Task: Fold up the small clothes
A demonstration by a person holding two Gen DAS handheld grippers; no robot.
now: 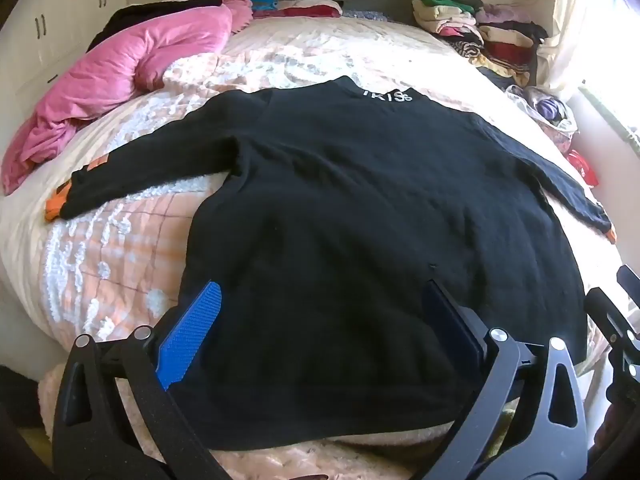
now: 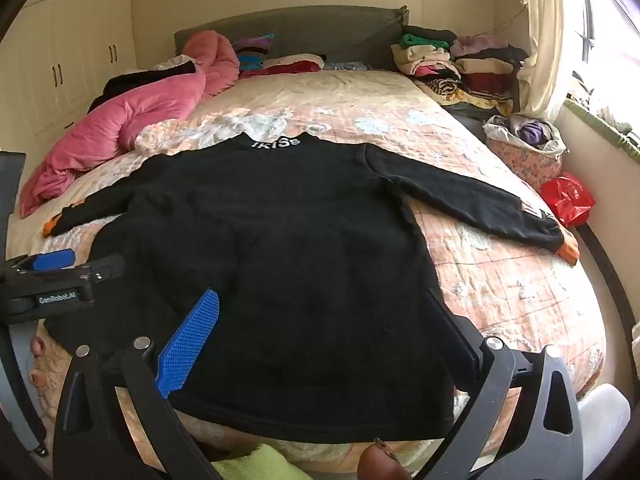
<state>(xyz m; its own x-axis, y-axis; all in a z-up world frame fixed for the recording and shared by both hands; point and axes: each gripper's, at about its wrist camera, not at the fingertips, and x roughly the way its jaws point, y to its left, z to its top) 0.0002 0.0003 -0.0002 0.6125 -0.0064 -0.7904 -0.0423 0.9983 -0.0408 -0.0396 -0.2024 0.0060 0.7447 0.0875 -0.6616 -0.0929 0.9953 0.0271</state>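
A black long-sleeved sweater (image 1: 360, 208) with white collar lettering and orange cuffs lies flat on the bed, both sleeves spread out; it also shows in the right wrist view (image 2: 280, 248). My left gripper (image 1: 320, 296) is open and empty, hovering over the sweater's lower hem on its left side. My right gripper (image 2: 324, 300) is open and empty over the hem's right part. The left gripper shows at the left edge of the right wrist view (image 2: 60, 268); the right gripper shows at the right edge of the left wrist view (image 1: 616, 312).
The bed has a peach patterned quilt (image 2: 500, 272). A pink duvet (image 1: 132, 68) is bunched at the far left. Stacks of folded clothes (image 1: 480, 28) sit at the far right by the headboard. A floral basket (image 2: 528, 148) and red bag (image 2: 568, 200) stand right of the bed.
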